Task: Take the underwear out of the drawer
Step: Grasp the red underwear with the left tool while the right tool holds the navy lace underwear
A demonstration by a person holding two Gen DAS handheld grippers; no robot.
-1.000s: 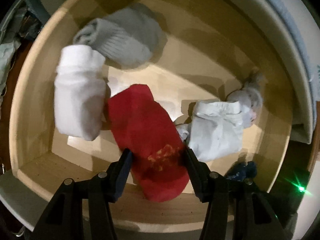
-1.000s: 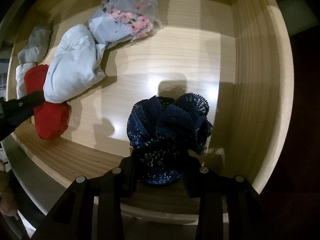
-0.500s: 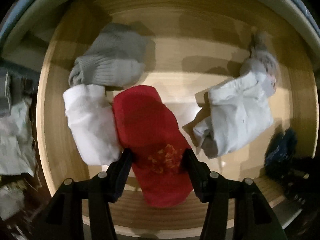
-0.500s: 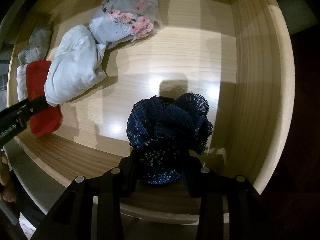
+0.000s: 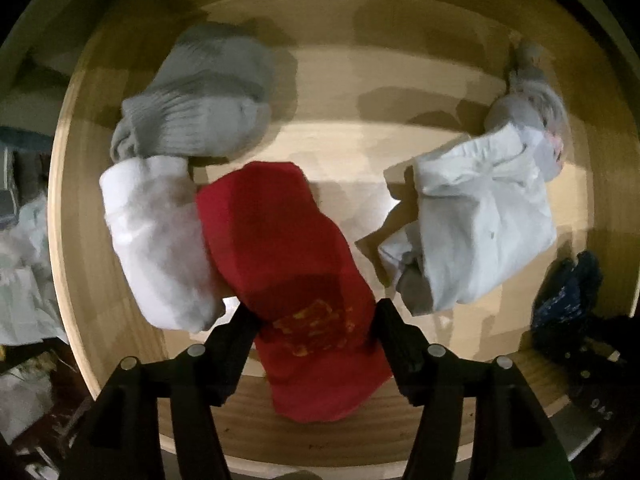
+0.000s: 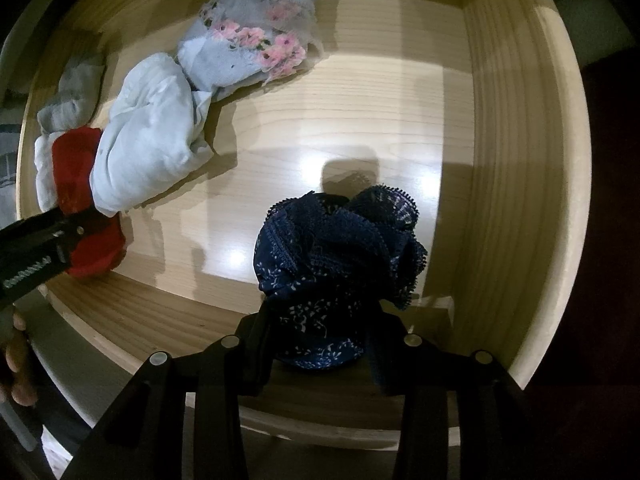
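Observation:
Inside the wooden drawer [image 5: 352, 144] lies a red folded underwear [image 5: 276, 240]. My left gripper [image 5: 314, 316] points straight down over its near end. The jaws are opening, and the red piece sits between the fingers without being squeezed. My right gripper [image 6: 320, 320] is shut on a navy lace underwear [image 6: 336, 264] near the drawer's right wall [image 6: 512, 160]; the bundle bulges up above the pads. In the right wrist view the left gripper's finger [image 6: 40, 252] crosses the red underwear [image 6: 76, 168] at the left edge.
A white bundle [image 5: 156, 240] touches the red piece, with a grey ribbed bundle [image 5: 196, 104] behind it. A pale crumpled underwear [image 5: 480, 224] and a floral one [image 6: 248, 48] lie further along. Bare drawer floor shows between the piles. A hand [image 6: 16, 360] shows outside the front edge.
The left gripper rolled about its own axis, so the drawer swung round in its view, and its jaws spread a little wider around the red underwear. The right gripper stayed still on the navy piece.

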